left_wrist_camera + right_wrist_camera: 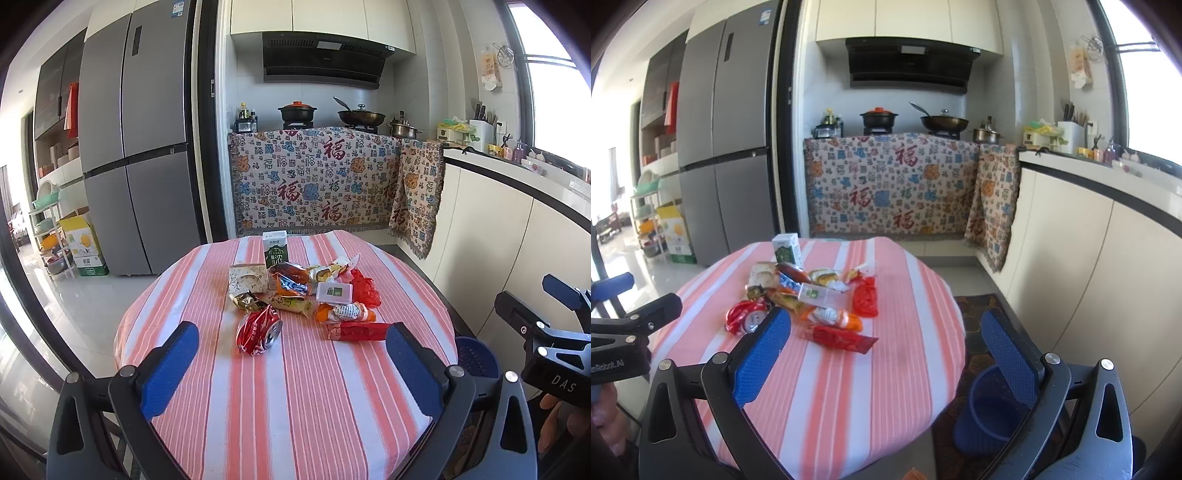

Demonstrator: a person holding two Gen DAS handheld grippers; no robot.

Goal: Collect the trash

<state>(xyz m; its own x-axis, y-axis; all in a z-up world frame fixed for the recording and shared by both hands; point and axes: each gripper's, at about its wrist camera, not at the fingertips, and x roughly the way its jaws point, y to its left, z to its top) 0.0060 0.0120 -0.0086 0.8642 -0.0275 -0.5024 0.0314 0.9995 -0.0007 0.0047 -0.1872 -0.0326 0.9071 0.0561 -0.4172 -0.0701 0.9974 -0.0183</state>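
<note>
A heap of trash lies mid-table on the striped round table: a crushed red can, a flat red wrapper, an orange packet, a white box, a red plastic bag, a green milk carton standing behind. My left gripper is open, held near the can's side of the heap, empty. My right gripper is open too, over the table's right edge; the can shows beside its left finger. A blue bin stands on the floor to the right.
A fridge stands left. A cloth-covered counter with pots is behind the table, and white cabinets run along the right. A dark rug lies under the bin. A person's hand holds the other gripper.
</note>
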